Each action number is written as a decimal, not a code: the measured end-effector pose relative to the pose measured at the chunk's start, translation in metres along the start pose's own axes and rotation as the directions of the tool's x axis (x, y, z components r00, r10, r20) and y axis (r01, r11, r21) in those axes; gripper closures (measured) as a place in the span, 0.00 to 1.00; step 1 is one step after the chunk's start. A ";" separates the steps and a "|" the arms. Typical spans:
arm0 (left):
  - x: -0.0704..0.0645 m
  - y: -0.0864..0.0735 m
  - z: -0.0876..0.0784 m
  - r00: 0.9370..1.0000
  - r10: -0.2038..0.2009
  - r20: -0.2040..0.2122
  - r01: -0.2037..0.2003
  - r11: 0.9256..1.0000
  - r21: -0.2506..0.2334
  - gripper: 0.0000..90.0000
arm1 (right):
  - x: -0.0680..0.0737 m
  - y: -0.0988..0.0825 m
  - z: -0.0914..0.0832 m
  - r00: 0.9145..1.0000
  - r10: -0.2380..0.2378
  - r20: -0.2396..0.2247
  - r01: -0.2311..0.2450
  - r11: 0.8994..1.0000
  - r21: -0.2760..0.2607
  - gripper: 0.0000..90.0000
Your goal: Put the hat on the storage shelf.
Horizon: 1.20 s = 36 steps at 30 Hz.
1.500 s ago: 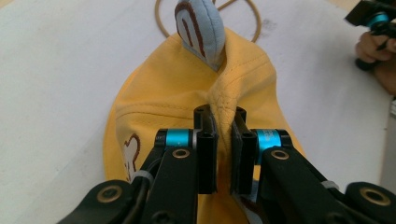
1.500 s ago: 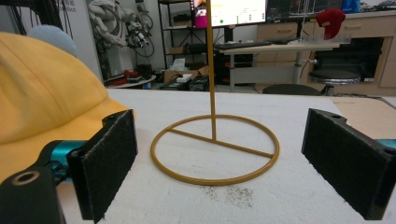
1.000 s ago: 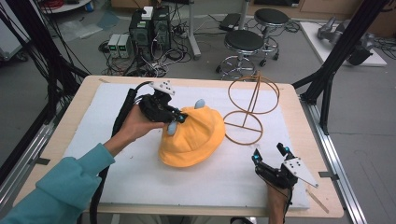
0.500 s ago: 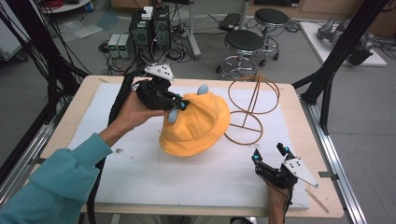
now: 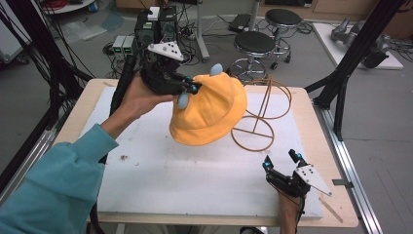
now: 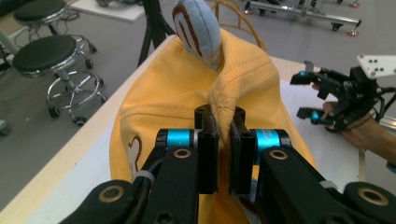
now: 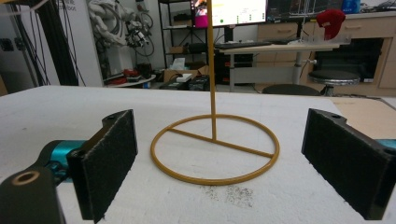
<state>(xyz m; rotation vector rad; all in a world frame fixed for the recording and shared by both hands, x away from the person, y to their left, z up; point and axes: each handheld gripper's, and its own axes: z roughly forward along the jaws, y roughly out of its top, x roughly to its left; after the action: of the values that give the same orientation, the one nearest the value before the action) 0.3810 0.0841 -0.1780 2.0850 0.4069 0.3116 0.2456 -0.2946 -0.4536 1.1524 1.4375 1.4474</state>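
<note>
Resting near the front edge of the white foam board [image 5: 195, 180], at about 5 o'clock, the right gripper [image 5: 281, 162] had its jaws wide apart with nothing between them, facing the ring base of the wire hat stand [image 7: 215, 149]. Farther away, at about 11 o'clock, the left gripper [image 6: 223, 140] had its jaws pinched together on a fold of the yellow hat [image 5: 212, 112], which hung in the air above the board, just beside the stand at 1 o'clock.
</note>
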 end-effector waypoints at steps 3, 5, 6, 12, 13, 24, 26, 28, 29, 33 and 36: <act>0.000 0.013 0.001 1.000 0.015 0.000 -0.015 1.000 -0.014 0.93 | 0.000 0.000 0.000 1.000 -0.004 -0.002 0.004 1.000 0.001 0.10; 0.000 0.023 0.005 1.000 0.024 -0.002 -0.024 0.999 -0.024 0.93 | 0.000 0.000 0.000 1.000 -0.002 -0.003 0.002 1.000 0.002 0.10; 0.000 0.027 0.007 1.000 0.027 -0.001 -0.027 0.999 -0.024 0.93 | 0.000 0.000 0.000 1.000 -0.002 -0.003 0.002 1.000 0.003 0.10; 0.001 0.054 0.027 0.999 0.039 -0.007 -0.039 0.999 -0.037 0.93 | 0.000 0.000 0.000 1.000 -0.002 -0.002 0.002 1.000 0.003 0.10; 0.001 0.058 0.030 0.999 0.037 -0.007 -0.037 0.999 -0.038 0.93 | 0.000 0.000 0.000 1.000 -0.001 -0.001 0.001 1.000 0.004 0.10; 0.003 0.091 0.074 0.999 0.048 0.002 -0.048 0.998 -0.044 0.93 | 0.000 0.000 0.000 1.000 -0.005 -0.008 0.005 1.000 0.005 0.10; 0.002 0.095 0.082 0.999 0.045 0.007 -0.045 0.998 -0.040 0.93 | 0.000 0.000 0.000 1.000 -0.009 -0.006 0.009 1.000 0.007 0.10; -0.001 0.100 0.090 0.999 0.051 0.014 -0.050 0.998 -0.031 0.93 | 0.000 0.000 0.000 1.000 -0.013 -0.004 0.013 1.000 0.006 0.10; -0.002 0.102 0.092 0.998 0.054 0.017 -0.054 0.998 -0.027 0.93 | 0.000 0.000 0.001 1.000 -0.015 -0.004 0.015 1.000 0.006 0.10; -0.009 0.113 0.108 0.997 0.065 0.037 -0.065 0.998 -0.009 0.93 | 0.000 0.000 0.000 1.000 -0.013 -0.003 0.013 1.000 0.007 0.10; -0.013 0.116 0.122 0.997 0.071 0.043 -0.071 0.997 0.019 0.93 | 0.000 0.000 0.000 1.000 -0.011 -0.003 0.011 1.000 0.007 0.10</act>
<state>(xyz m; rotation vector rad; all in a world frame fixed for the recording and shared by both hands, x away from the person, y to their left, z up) 0.4341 -0.0725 -0.1422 2.1257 0.3126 0.3060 0.2459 -0.2942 -0.4536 1.1449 1.4500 1.4380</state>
